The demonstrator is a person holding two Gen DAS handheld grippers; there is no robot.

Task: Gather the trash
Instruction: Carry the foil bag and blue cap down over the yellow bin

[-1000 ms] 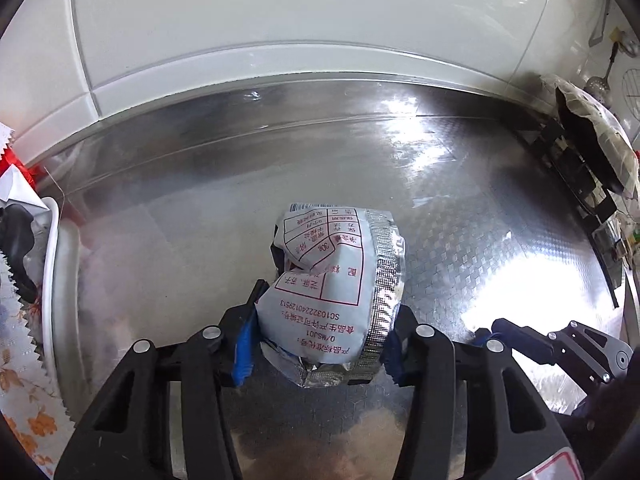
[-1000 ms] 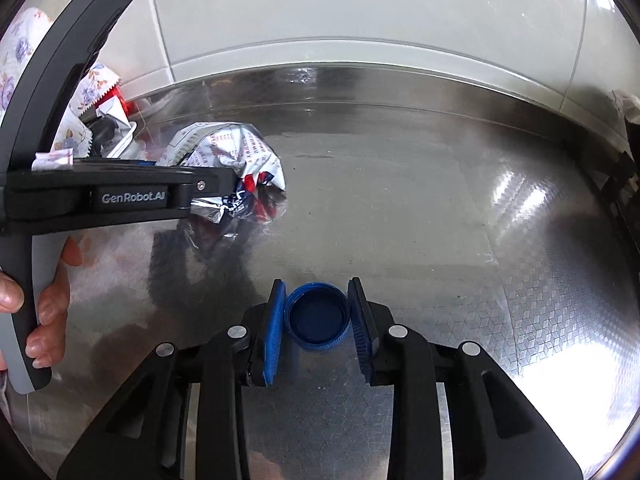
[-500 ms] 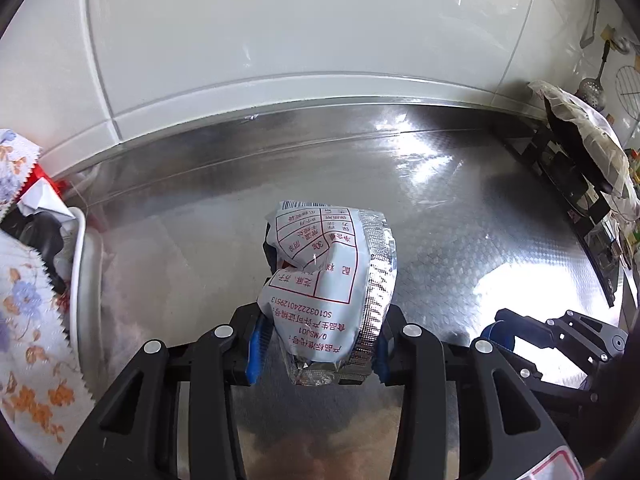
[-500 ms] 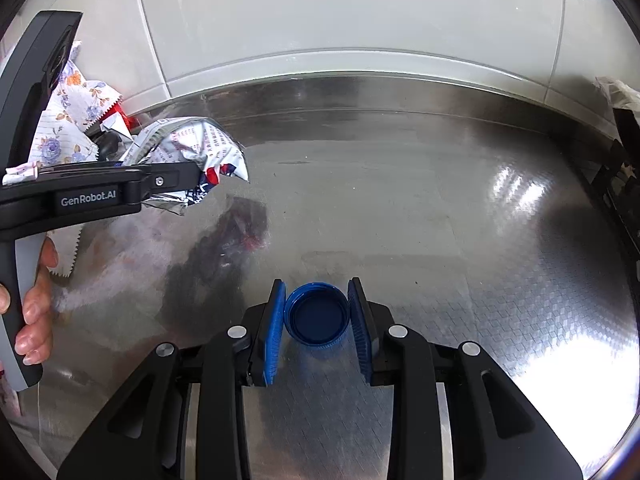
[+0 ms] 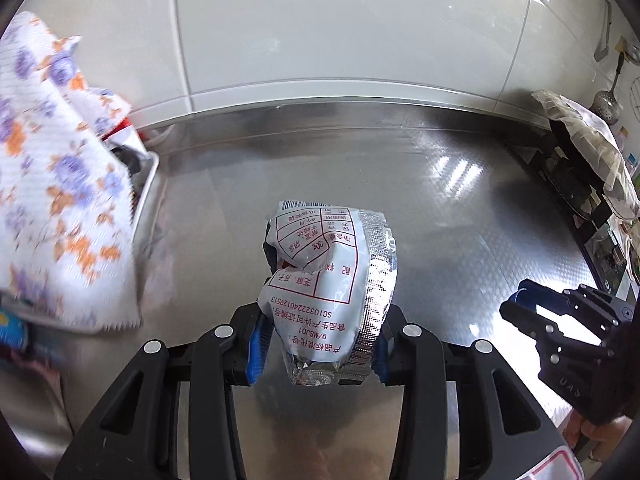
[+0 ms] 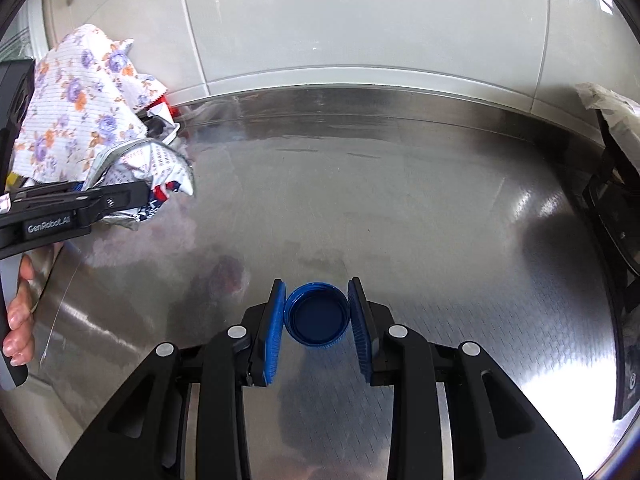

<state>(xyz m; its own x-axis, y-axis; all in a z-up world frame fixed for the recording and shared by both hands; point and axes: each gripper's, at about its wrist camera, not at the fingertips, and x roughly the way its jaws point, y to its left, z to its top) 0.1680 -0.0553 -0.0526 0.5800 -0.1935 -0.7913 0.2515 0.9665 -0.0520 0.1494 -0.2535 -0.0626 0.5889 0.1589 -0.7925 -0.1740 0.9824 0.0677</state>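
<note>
Your left tongs [image 5: 320, 346] are pinching a crumpled foil snack wrapper [image 5: 330, 284], w/ the blue pads pressed into both sides of its lower half. The wrapper is off the counter [image 5: 460, 216], printed white face w/ red text toward the cam, silver crimped edge on the right. From the right wrist view the same wrapper [image 6: 154, 174] hangs in the left tongs [image 6: 148, 196] near a floral-print cloth [image 6: 76, 108]; your hand [image 6: 18, 320] shows on the grey handle below.

Your right tongs [image 6: 318, 330] are pinching a blue bottle cap [image 6: 316, 318], open side facing the cam, both pads touching its rim. Cap is held above the steel counter [image 6: 440, 220], not resting on it. In the left wrist view the right tongs [image 5: 528, 308] show at the right edge; can't see the cap there.

The floral cloth [image 5: 52, 184] sits at left in the left view, draped over a metal tray [image 5: 150, 184] w/ other scraps under it; can't tell what they are. Dark rack w/ a plastic-wrapped item [image 5: 588, 152] stands at far right, well apart from both tongs.
</note>
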